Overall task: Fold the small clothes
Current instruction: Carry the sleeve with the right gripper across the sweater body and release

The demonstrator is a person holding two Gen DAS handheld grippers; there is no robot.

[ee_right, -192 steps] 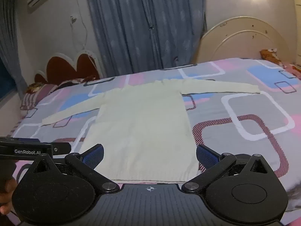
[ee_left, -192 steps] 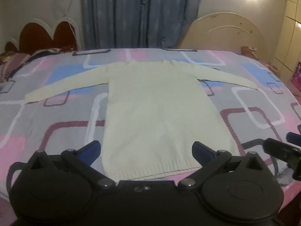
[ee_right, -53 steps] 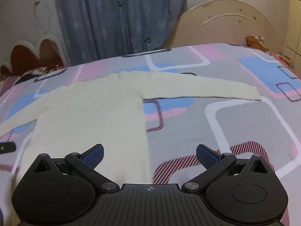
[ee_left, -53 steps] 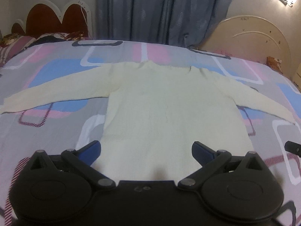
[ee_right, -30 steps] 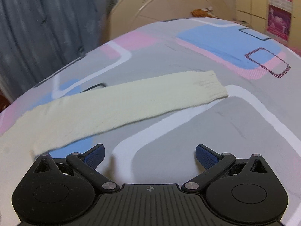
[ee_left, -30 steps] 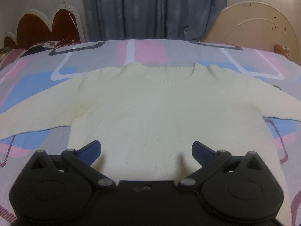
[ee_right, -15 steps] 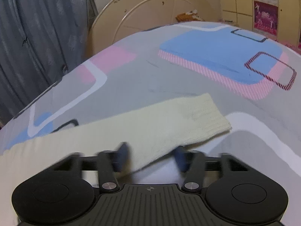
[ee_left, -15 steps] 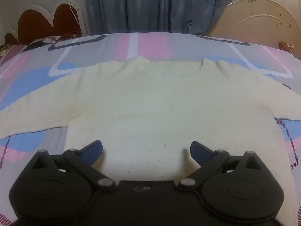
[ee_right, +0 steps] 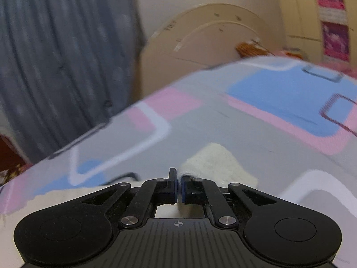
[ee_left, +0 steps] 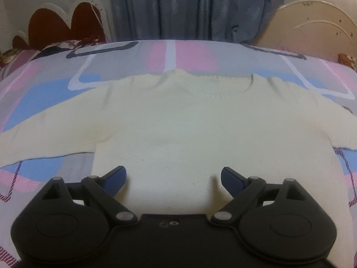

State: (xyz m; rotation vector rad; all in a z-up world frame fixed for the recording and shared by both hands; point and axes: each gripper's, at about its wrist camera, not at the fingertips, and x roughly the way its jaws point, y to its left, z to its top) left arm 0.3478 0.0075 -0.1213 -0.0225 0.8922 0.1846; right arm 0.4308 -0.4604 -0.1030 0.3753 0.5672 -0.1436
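**Two grippers, one sweater: your right has the cuff, your left is spread wide**

One cream sweater point(ee_left: 183, 129) lies flat on the bed point(ee_left: 133, 67), neckline toward the blue curtain point(ee_left: 191, 9) and both sleeves spread out to the sides over the pink, blue and grey patterned cover.

Your left gripper point(ee_left: 173, 176) hangs low over the chest of the sweater, its jaws released and standing wide, one blue pad point(ee_left: 116, 176) near the left edge of the body and the other further in over the knit. They have just been easing inward a little, yet nothing is pinched between them; the fabric below lies smooth.

Your right gripper point(ee_right: 178, 186) is out at the far end of the sleeve. Its jaws have just snapped together and are now clenched on the sleeve cuff point(ee_right: 214, 167), which bunches up and pokes out just beyond the fingertips. The rest of that sleeve trails back under the gripper body toward the lower left of the right wrist view. Behind the bed stands a cream headboard point(ee_right: 207, 35), blurred in this view.
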